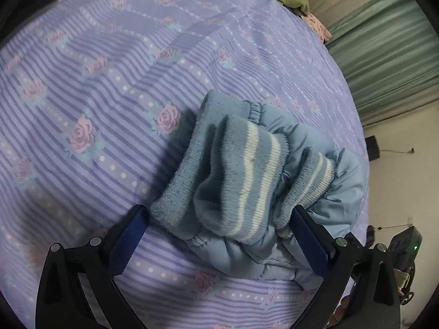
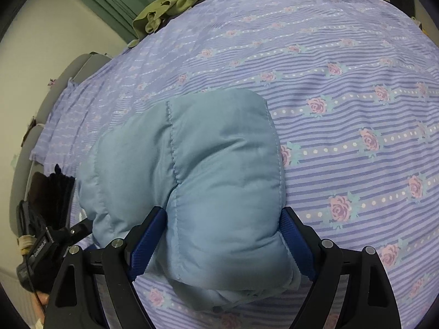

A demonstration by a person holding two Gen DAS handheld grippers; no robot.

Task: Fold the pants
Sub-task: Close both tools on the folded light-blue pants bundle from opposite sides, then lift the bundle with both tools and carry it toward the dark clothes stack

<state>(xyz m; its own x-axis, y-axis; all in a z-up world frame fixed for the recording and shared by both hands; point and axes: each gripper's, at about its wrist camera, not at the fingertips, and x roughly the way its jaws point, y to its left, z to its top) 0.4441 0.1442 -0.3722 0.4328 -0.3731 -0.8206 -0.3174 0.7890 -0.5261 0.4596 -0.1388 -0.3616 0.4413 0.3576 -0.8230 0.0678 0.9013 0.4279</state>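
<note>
One padded blue pants (image 2: 219, 164) bundle (folded), two striped cuffs (image 1: 255, 175), one floral bedsheet (image 2: 343, 54)

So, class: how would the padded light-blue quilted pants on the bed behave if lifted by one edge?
The padded light-blue quilted pants look puffy, so probably light for their bulk. Their folded bundle would likely flop open, since nothing fastens it. The striped knit cuffs look stretchy and easy to grip.

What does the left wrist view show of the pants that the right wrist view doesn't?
Only the left wrist view shows the striped knit cuffs, lying between the left gripper's open jaws; one finger touches fabric. Only the right wrist view shows the smooth padded fold, held between the right gripper's pads. Both show the light blue pants on the purple floral bedsheet and a green garment at its far edge.
</note>
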